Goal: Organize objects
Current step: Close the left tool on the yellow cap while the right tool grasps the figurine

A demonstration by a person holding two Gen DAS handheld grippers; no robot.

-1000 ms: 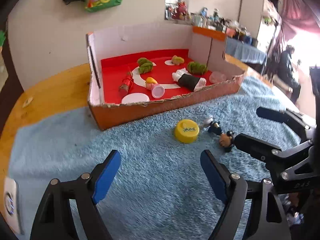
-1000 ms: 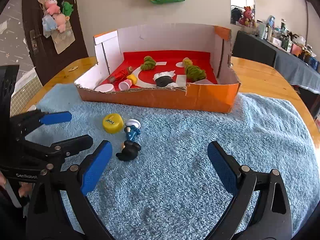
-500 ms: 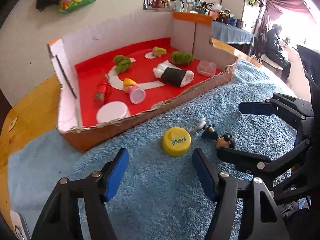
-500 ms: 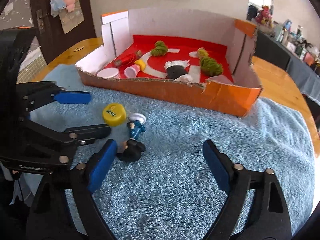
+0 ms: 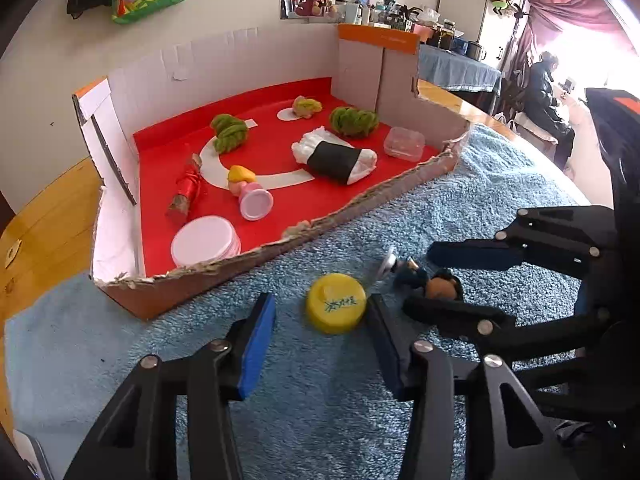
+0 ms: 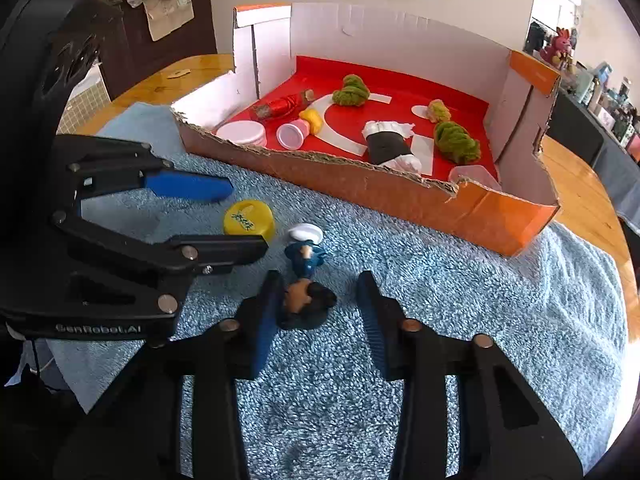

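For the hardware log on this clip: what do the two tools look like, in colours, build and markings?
Both are matte black two-finger frames with silver pivot bolts and blue pads on the inner finger faces. The left tool carries the grey lettering "GenRobot.AI" on its body in the right wrist view. The right tool shows ribbed blue pads. No cables, sleeves or hands are visible.

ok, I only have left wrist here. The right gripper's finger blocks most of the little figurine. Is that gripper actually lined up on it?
Observer: Yes. In right wrist the right gripper is open and the figurine lies between its fingers, with nothing closed on it.
Operator: Which way is it lying?
Observer: On its side on the blue towel, dark head toward the gripper, white base toward the box.
Operator: Any contact?
Observer: The head sits right at the finger on the image's left. I cannot tell whether they touch. There is a clear gap on the other side.
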